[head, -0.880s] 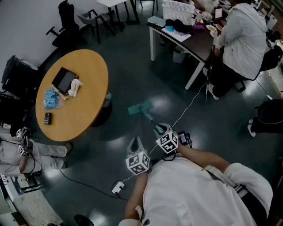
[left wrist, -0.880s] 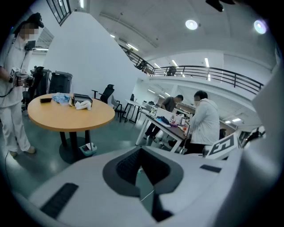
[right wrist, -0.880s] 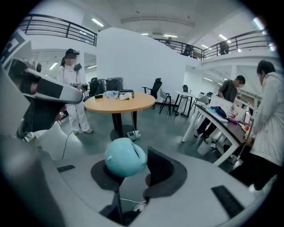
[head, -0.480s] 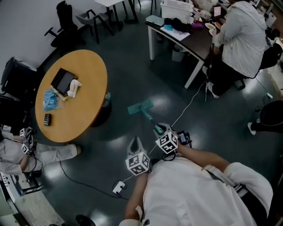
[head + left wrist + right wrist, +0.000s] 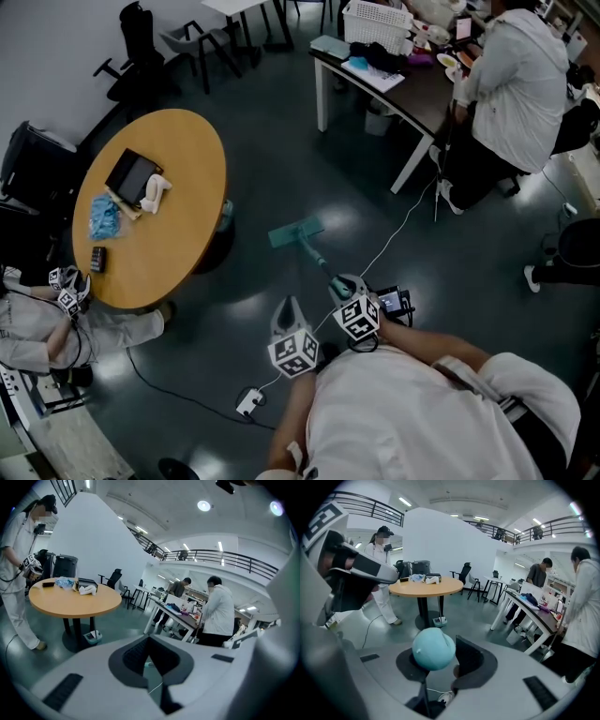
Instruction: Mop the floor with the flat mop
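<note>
The flat mop has a teal head (image 5: 296, 232) lying flat on the dark floor, and its handle (image 5: 319, 258) slants back toward me. My right gripper (image 5: 349, 282) is shut on the handle's top; in the right gripper view the rounded teal handle end (image 5: 433, 648) sits between the jaws of this gripper (image 5: 440, 663). My left gripper (image 5: 286, 307) hovers beside it to the left, a short way off the handle, its jaws together with nothing in them. Past the left gripper (image 5: 153, 657), only floor and a thin cable show.
A round wooden table (image 5: 173, 239) with small items stands left of the mop head. A white cable (image 5: 398, 225) crosses the floor to a plug block (image 5: 248, 401). One person (image 5: 47, 328) stands by the table; another (image 5: 511, 84) is at a desk (image 5: 375, 89).
Both grippers have drawn slightly back toward my body, and the mop head has shifted a little. The person at the left has stepped closer to the round table.
</note>
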A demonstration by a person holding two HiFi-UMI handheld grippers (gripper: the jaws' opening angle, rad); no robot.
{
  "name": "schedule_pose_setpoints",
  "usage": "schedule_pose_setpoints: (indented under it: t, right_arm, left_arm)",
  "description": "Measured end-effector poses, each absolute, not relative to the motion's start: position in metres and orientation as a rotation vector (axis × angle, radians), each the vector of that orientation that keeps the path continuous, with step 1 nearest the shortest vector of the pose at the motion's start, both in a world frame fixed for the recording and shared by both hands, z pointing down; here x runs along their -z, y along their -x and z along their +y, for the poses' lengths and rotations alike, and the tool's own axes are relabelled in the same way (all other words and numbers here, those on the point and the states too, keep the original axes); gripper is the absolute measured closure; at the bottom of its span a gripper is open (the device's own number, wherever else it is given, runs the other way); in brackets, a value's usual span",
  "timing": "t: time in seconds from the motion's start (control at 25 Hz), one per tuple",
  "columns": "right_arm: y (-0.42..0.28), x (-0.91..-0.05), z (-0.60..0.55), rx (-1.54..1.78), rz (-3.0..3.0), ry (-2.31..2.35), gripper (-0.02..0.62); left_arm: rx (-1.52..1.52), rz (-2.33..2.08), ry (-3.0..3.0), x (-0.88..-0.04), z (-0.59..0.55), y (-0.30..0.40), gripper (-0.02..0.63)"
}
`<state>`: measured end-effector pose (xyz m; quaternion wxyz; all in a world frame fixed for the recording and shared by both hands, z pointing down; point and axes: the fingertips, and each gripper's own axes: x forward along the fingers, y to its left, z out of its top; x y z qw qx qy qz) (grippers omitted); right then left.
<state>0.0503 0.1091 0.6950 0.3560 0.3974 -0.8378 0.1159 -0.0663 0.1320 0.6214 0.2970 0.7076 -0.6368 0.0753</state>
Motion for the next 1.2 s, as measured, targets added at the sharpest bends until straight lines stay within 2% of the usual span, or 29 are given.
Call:
schedule_pose_setpoints:
  t: [0.28,0.64,1.2]
  right_arm:
    - [-0.066,-0.703,0.073,-0.271,-2.179,-0.964,0.480]
    - [-0.044,-0.716,-0.008,-0.239,-2.213,-0.935,0.480]
    - [0.038,-0.731,-0.159,-0.182,-2.201,-0.988,0.480]
  left_arm:
    - [-0.158,-1.778,-1.822,-0.611,0.092,0.044,0.601]
    - [-0.114,-1.821,-1.766,-0.609,0.051,0.028,0.601]
    - [-0.153,-1.778,-1.799,-0.637,-0.091,0.128,0.601]
